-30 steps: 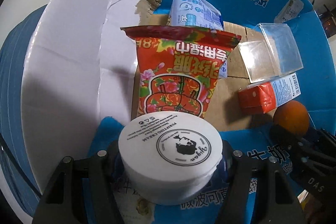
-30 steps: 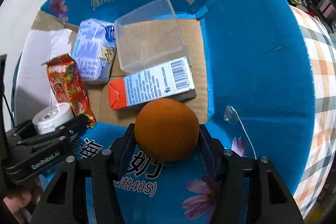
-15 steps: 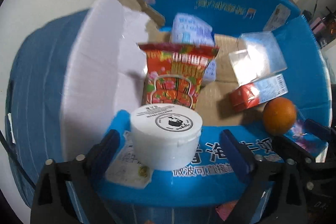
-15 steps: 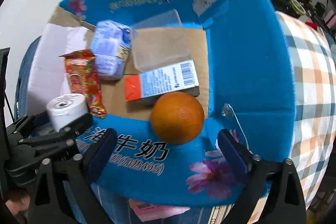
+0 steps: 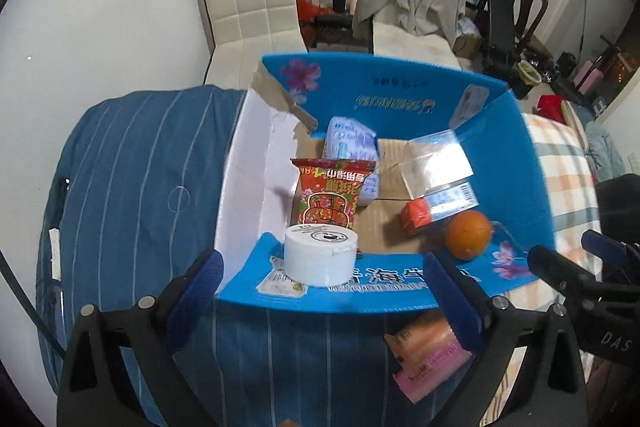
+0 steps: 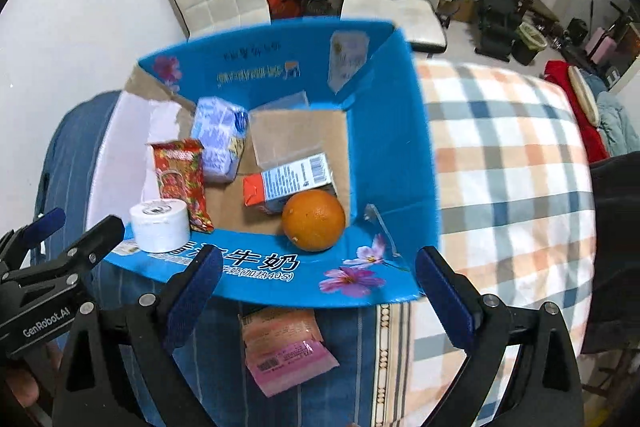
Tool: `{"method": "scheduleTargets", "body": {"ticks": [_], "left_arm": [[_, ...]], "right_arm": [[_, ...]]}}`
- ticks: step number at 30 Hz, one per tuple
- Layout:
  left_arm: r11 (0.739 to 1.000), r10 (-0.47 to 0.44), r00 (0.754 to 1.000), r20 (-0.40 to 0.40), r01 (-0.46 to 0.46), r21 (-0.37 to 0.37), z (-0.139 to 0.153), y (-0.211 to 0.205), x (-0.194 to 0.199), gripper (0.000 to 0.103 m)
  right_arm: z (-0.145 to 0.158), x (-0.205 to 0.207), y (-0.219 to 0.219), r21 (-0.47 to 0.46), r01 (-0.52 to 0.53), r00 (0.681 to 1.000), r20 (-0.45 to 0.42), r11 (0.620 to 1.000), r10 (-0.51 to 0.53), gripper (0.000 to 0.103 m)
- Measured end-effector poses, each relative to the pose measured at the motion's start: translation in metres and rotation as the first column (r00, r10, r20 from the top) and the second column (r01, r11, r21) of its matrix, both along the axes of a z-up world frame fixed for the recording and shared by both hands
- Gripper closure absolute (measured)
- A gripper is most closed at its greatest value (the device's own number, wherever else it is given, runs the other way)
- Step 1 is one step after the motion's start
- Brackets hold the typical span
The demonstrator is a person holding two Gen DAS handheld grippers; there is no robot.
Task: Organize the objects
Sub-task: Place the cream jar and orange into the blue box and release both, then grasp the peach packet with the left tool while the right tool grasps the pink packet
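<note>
From the left wrist, the left gripper (image 5: 320, 287) hangs wide open and empty just short of the white cream jar (image 5: 320, 259), which stands on the near flap of the blue box (image 5: 532, 195). From the right wrist, the right gripper (image 6: 318, 291) is likewise spread with nothing between its jaws, and the orange (image 6: 313, 220) rests on the same flap against the carton (image 6: 292, 181).

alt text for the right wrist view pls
An open right gripper hangs before a blue box holding an orange, a white jar, a red snack bag and cartons; a pink packet lies outside.
</note>
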State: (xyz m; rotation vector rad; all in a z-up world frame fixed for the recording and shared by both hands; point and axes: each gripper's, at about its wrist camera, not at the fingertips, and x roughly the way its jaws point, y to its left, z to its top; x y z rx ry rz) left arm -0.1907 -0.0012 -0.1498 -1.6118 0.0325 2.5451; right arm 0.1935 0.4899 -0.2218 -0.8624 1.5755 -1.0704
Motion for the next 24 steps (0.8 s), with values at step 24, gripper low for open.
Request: {"method": "scheduleTargets", "body": {"ticks": [24], "left_arm": [[0.989, -0.028, 0.969, 0.247, 0.063, -0.136, -0.099, -0.011, 0.078, 0.001]], "right_arm": [[-0.032, -0.181, -0.006, 0.075, 0.823, 0.539, 0.213, 0.563, -0.815, 0.025]]}}
